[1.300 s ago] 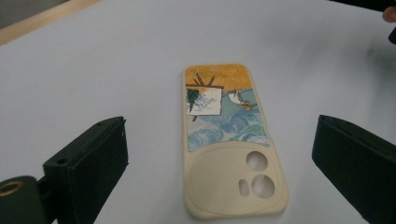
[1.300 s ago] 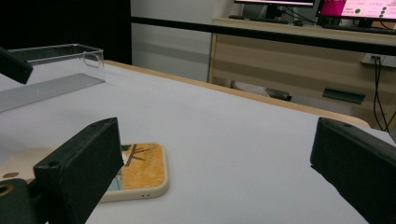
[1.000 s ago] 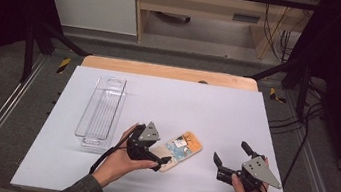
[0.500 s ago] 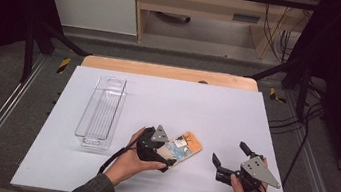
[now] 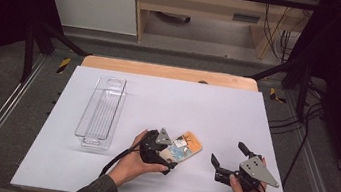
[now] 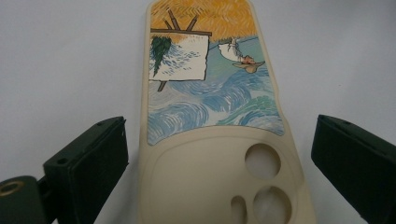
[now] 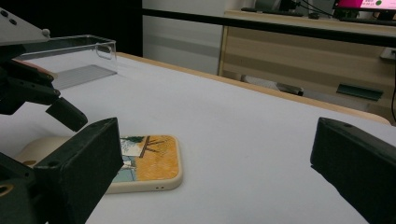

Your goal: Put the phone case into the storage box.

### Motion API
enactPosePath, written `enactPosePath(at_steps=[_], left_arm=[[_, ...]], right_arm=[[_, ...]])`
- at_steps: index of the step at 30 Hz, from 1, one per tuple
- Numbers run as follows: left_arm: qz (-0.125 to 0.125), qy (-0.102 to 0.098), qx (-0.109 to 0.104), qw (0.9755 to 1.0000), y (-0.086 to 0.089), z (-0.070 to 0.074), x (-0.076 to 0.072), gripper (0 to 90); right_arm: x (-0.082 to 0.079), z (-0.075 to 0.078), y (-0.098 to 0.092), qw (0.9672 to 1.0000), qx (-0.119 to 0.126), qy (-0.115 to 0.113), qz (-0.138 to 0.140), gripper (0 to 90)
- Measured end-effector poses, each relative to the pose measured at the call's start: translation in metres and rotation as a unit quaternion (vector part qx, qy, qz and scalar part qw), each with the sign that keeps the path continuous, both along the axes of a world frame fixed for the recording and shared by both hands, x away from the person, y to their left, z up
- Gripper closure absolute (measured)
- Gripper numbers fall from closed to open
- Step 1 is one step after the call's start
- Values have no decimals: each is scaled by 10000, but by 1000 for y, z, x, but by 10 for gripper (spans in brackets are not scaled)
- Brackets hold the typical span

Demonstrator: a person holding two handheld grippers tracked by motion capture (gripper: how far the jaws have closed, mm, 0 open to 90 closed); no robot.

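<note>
My left gripper (image 6: 219,186) straddles the phone case (image 6: 212,107), jaws wide, clear of both edges; right gripper (image 5: 231,161) gapes empty, nearby.

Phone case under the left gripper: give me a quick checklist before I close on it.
1. Left gripper jaws open: ok, one stands on each side of the phone case.
2. Case between the jaws: ok, though it sits nearer one jaw.
3. Case flat on the table, printed side up: ok.
4. Jaws touching the case edges: cannot tell.
5. Right gripper clear of the case: ok, open and apart from it.
6. Clear tray free to receive it: ok, nothing seen inside.
</note>
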State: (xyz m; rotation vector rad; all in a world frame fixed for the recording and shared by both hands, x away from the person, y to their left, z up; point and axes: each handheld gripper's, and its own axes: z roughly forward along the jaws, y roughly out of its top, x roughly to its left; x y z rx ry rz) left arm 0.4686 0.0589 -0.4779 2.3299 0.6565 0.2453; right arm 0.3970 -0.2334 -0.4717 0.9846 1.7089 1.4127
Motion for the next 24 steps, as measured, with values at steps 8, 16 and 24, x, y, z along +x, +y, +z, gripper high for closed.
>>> enactPosePath(at_steps=[8,16,24], left_arm=[[8,48,85,10000,-2,-4,1,37],[-3,102,189,9998,-5,-8,1,44],[37,67,280,9996,-6,-10,0,75]], right_arm=[[0,0,0,10000,9,6,8,23],[0,0,0,10000,0,4,29,23],[0,0,0,10000,-6,3,32,23]])
